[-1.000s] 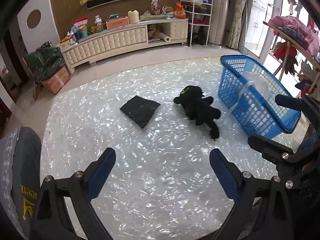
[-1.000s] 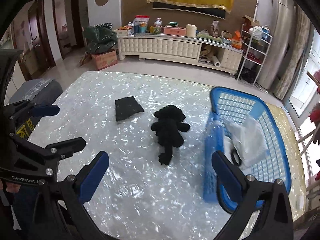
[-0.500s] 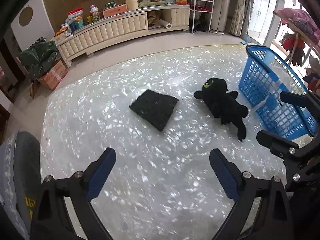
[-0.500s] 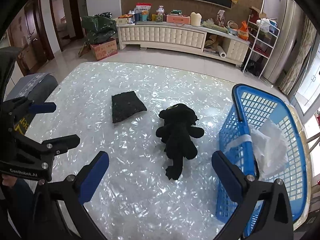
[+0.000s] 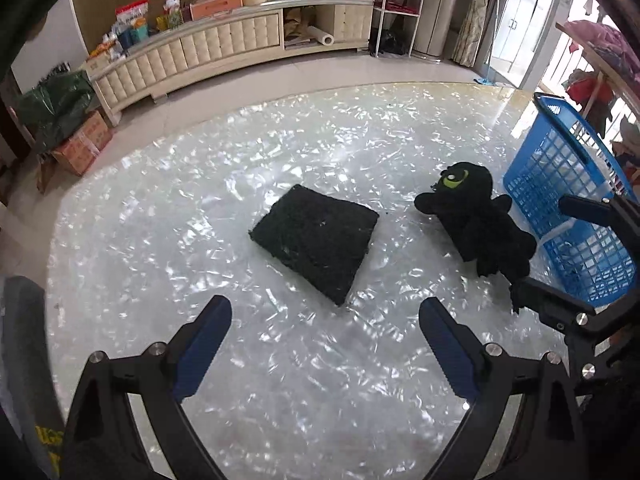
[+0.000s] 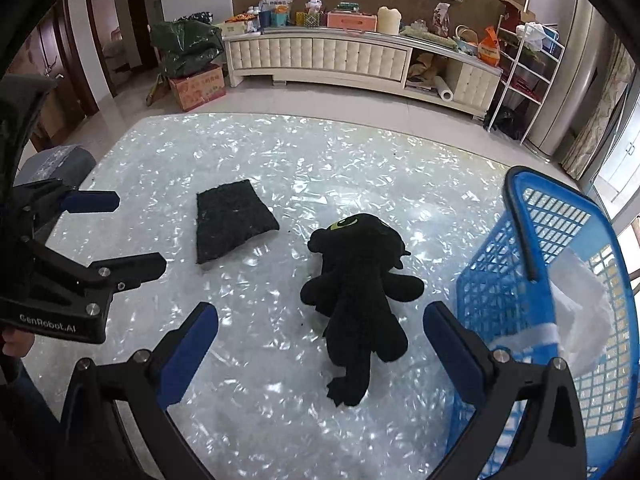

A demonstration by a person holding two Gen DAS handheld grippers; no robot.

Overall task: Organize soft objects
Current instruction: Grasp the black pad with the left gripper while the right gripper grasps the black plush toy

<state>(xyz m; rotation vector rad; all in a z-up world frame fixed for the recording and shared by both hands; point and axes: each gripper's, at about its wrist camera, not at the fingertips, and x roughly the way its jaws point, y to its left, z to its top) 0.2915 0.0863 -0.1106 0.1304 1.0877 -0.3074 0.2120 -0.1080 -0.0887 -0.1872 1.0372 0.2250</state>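
Left wrist view: your left gripper is spread wide and holds nothing, above the table. The black pad lies flat just ahead of its fingers. The plush lies to the pad's right, apart from it, close to the blue basket.

Right wrist view: your right gripper is also spread wide and holds nothing. The plush lies between its fingertips on the table. The basket stands at right, with a white bag inside. The pad lies left of the plush.
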